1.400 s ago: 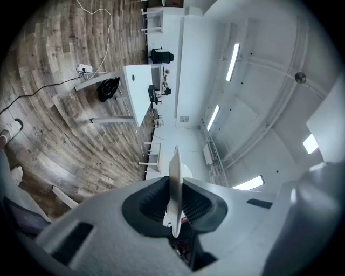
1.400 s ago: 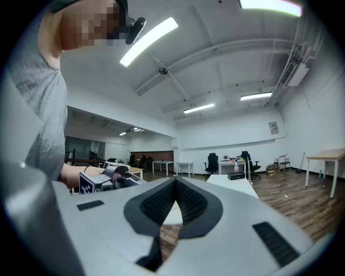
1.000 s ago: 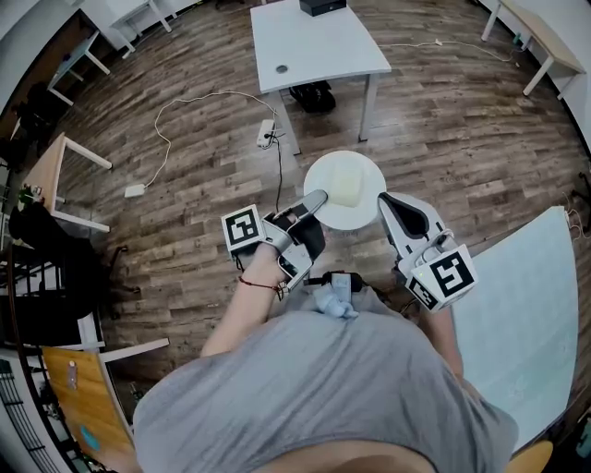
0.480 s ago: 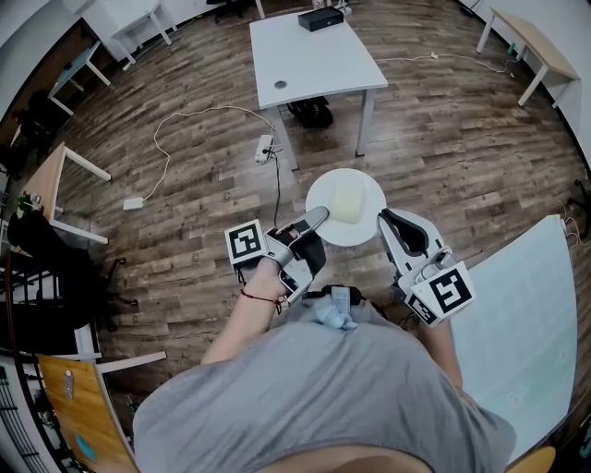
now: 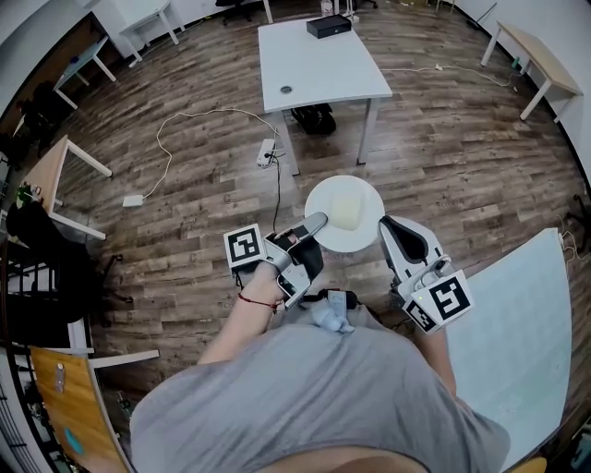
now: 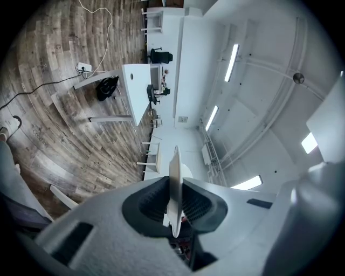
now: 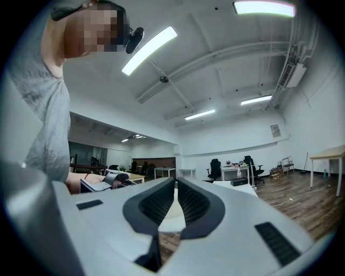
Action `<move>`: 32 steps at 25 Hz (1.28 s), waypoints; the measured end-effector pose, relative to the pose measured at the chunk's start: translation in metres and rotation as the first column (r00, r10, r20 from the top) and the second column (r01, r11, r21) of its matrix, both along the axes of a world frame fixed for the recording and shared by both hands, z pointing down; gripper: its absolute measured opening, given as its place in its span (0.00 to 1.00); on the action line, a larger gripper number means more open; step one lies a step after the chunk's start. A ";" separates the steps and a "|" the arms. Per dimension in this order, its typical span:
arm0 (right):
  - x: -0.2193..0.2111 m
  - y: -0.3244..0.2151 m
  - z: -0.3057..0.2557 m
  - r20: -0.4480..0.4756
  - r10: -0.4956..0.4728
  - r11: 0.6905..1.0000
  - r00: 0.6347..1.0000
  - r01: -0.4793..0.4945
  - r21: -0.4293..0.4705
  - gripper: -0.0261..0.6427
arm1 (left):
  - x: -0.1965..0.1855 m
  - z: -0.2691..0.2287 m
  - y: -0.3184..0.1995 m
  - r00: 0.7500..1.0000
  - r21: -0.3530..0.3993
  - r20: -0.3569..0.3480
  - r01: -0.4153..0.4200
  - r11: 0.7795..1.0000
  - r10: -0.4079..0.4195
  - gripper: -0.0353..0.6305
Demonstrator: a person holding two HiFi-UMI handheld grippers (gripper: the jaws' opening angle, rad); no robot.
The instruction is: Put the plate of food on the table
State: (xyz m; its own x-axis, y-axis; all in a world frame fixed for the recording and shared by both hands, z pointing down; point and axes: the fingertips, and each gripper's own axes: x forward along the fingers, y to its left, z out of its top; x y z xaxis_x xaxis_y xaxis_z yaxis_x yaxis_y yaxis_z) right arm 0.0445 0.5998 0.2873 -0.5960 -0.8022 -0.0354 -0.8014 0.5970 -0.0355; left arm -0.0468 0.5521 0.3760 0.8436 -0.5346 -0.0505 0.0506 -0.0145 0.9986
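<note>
The round white plate (image 5: pixel 360 238) is just below the middle of the head view. It lies flat, face up, in the air over the brown wood floor (image 5: pixel 185 203). It is not on a table. It is round, so it has no long side. A pale yellow block of food (image 5: pixel 346 209) sits on its upper half. The block is about square and turned a little askew.

The left gripper (image 5: pixel 317 220) pinches the plate's left rim. In the left gripper view its jaws (image 6: pixel 173 186) clamp a thin white edge (image 6: pixel 174 161) that runs straight up between them.

The right gripper (image 5: pixel 387 222) has its tip right at the plate's right rim. I cannot tell if it touches. In the right gripper view its jaws (image 7: pixel 176 183) are pressed together at the tips and grip nothing. The pale plate (image 7: pixel 172 215) shows through the gap lower down.

Each gripper's cube shows a black and white square mark. A small sign (image 7: pixel 275 130) on the far wall is too small to read.

At the top stands a white table (image 5: pixel 323 60) with a black box (image 5: pixel 330 26) on it. A pale table top (image 5: pixel 517 314) at the lower right is cut off by the edge. A grey shirt (image 5: pixel 323 397) hides the bottom.
</note>
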 end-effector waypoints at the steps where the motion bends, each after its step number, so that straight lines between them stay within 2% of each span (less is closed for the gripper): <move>1: -0.001 0.000 0.001 0.003 -0.001 1.000 1.000 0.001 -0.001 0.09 | -0.002 0.001 0.001 1.000 -0.004 -0.001 0.004 1.000 -0.004 0.11; 6: -0.003 -0.005 0.005 0.006 -0.006 1.000 1.000 0.006 -0.010 0.09 | -0.006 0.006 -0.004 1.000 -0.017 -0.007 0.015 1.000 -0.015 0.11; 12: -0.005 -0.031 0.008 0.001 0.003 1.000 1.000 -0.003 -0.017 0.09 | -0.011 0.007 -0.032 1.000 -0.013 -0.017 0.019 1.000 -0.019 0.11; 25: -0.015 -0.144 -0.006 -0.017 0.006 1.000 1.000 -0.006 -0.003 0.09 | -0.015 -0.007 -0.147 0.999 0.029 -0.033 0.004 1.000 -0.003 0.11; 32: -0.027 -0.197 -0.011 -0.026 0.002 1.000 1.000 -0.002 0.000 0.09 | -0.023 -0.007 -0.198 1.000 0.020 -0.031 0.004 1.000 -0.004 0.11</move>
State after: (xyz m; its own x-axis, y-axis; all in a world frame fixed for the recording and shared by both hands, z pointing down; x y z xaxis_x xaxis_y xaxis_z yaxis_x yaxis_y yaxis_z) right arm 0.0173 0.4032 0.2762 -0.5949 -0.8035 -0.0197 -0.8034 0.5952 -0.0143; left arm -0.0703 0.3537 0.3686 0.8394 -0.5365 -0.0869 0.0810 -0.0346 0.9961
